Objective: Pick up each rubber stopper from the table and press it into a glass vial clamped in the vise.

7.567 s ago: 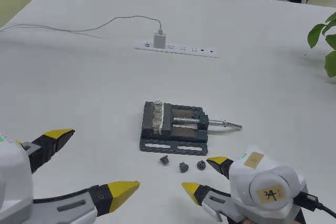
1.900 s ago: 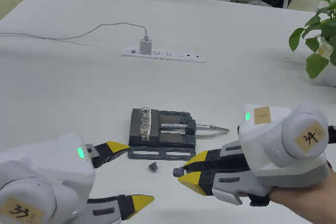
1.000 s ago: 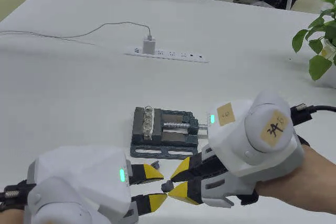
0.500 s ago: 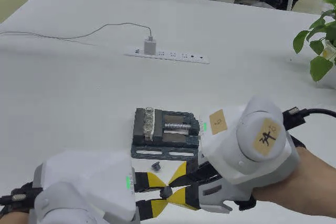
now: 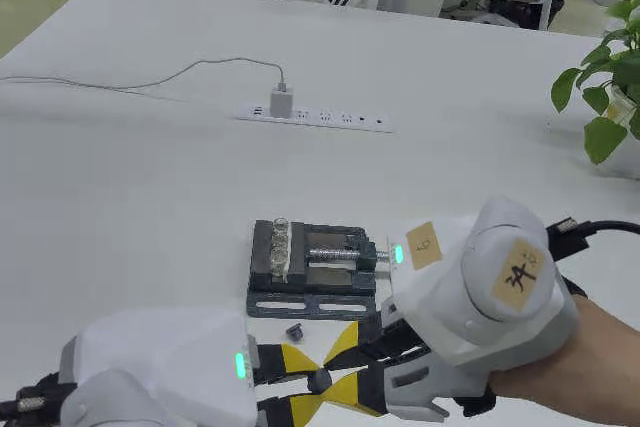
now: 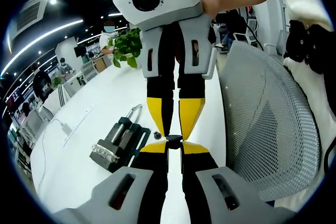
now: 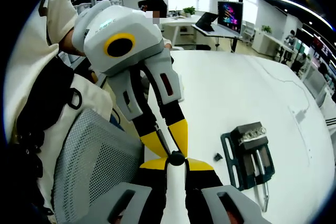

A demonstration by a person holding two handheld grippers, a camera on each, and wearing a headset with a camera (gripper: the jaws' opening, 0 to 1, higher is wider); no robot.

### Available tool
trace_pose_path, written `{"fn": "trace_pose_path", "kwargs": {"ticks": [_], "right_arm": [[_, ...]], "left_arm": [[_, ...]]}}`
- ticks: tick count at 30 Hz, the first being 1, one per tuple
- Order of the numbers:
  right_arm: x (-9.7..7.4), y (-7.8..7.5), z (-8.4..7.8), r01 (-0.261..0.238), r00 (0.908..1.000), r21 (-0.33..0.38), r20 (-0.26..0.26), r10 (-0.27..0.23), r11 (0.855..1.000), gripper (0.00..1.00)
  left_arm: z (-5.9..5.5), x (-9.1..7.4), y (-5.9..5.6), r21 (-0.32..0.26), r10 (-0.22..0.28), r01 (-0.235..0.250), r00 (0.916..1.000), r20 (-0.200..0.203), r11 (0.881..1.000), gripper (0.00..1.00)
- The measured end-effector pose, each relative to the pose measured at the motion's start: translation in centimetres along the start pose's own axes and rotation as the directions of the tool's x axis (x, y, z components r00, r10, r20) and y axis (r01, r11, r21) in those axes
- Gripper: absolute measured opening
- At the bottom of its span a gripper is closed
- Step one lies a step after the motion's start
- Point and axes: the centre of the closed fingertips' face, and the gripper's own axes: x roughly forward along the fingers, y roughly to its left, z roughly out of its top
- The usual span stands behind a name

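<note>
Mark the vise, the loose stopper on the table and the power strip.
vise (image 5: 325, 277), head view, on its dark sliding block.
loose stopper (image 5: 295, 331), head view, on its top.
power strip (image 5: 340, 120), head view, on its white casing.

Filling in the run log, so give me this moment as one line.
left gripper + right gripper: both pinching held stopper | spare stopper: on table by vise | vials: clamped

Two grippers (image 5: 306, 380) (image 5: 330, 380), two rubber stoppers (image 5: 318, 380) (image 5: 295, 331), one vise (image 5: 312, 279), one power strip (image 5: 330, 119), one charger (image 5: 280, 104), one plant (image 5: 598, 87).
</note>
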Motion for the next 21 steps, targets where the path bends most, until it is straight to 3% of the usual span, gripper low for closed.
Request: {"fn": "trace_pose_path", "kwargs": {"ticks": [4,9,21], "right_arm": [[-0.8,-0.5,0.3,0.006,0.9995,0.019,0.031,-0.007,1.000,0.15],[-1.5,-0.3,0.5,-0.030,0.9979,0.000,0.057,0.030,1.000,0.14],[-1.4,-0.1,1.1,-0.049,0.9972,-0.053,0.054,0.052,0.997,0.11]], "left_arm": [[0.4,-0.3,0.7,-0.039,0.015,-0.014,0.9995,0.026,0.999,0.05],[1.0,-0.5,1.1,-0.050,0.035,-0.032,0.9979,0.055,0.998,0.04],[1.2,-0.4,0.5,-0.042,0.028,-0.025,0.9971,0.071,0.999,0.04]]}}
